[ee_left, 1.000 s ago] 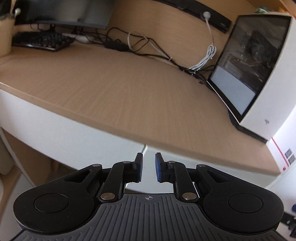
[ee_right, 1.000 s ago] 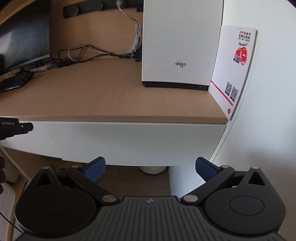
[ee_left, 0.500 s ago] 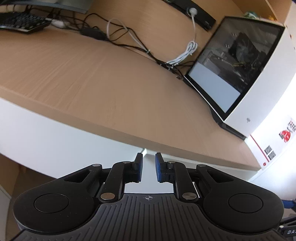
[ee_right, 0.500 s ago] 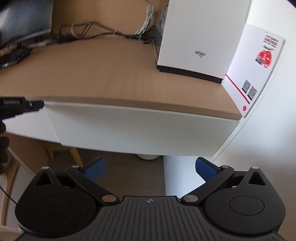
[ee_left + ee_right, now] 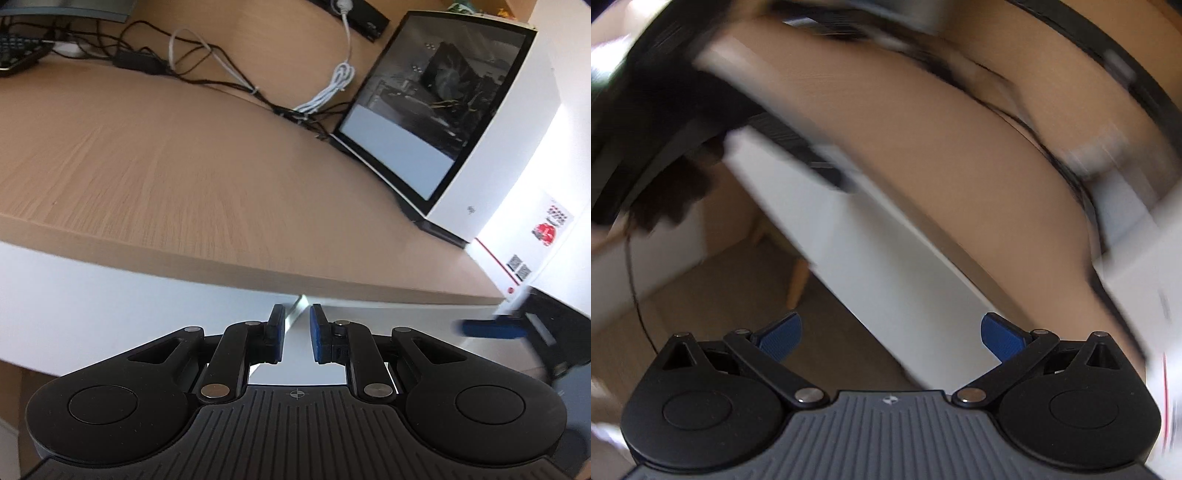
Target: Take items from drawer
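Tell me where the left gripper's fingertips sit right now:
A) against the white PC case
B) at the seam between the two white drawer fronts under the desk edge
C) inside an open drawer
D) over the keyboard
B: in the left wrist view the left gripper, fingers nearly together with a narrow gap and nothing between them, lines up with the seam between the white drawer fronts, just below the wooden desk top.

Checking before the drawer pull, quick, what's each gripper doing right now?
Left gripper: nearly closed, a narrow gap, holding nothing.
Right gripper: open wide, empty.
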`<state>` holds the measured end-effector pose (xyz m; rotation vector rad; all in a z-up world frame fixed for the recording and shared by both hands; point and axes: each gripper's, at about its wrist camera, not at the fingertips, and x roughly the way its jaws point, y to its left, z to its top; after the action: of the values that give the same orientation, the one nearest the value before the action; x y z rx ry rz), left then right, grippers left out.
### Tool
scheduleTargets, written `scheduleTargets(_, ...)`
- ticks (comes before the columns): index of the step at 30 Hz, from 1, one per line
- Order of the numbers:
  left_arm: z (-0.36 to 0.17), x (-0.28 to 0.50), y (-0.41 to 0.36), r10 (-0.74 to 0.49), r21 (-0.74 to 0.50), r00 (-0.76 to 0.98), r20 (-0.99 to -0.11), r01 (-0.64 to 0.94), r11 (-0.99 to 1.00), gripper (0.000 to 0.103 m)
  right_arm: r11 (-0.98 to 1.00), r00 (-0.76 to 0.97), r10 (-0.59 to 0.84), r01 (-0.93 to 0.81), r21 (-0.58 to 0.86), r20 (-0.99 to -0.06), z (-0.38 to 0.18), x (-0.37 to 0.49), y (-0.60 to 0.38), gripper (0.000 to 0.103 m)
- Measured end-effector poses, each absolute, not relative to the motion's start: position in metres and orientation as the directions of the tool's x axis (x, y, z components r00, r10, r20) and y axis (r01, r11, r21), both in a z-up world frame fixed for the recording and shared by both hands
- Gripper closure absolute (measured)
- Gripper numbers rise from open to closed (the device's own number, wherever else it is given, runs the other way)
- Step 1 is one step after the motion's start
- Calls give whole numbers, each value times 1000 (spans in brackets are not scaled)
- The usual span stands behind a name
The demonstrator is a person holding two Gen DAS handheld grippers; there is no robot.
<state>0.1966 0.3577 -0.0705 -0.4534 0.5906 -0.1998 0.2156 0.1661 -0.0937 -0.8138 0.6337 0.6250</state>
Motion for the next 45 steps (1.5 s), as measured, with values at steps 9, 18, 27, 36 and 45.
scheduleTargets(9,-76,199,361,-354,-487,799,-487,89,869,87,0,651,357,-717,-697,-670,-135,198,213,0)
scheduleTargets(18,-70,207,353,-350,-435,801,-486,126,892,87,-8,658,343,-711,-703,-670,-137,208,210,0)
scheduleTargets(27,-68,212,352,-367,-419,783,-502,151,896,85,22,651,340,-727,-686,-678,-141,214,219,0)
scheduleTargets(36,-71,216,350,-370,-420,772,-516,148,895,85,102,625,322,-770,-630,-711,-134,226,223,0)
scheduleTargets(45,-70,217,352,-391,-423,761,-517,169,890,79,158,623,308,-779,-607,-719,-133,225,222,0)
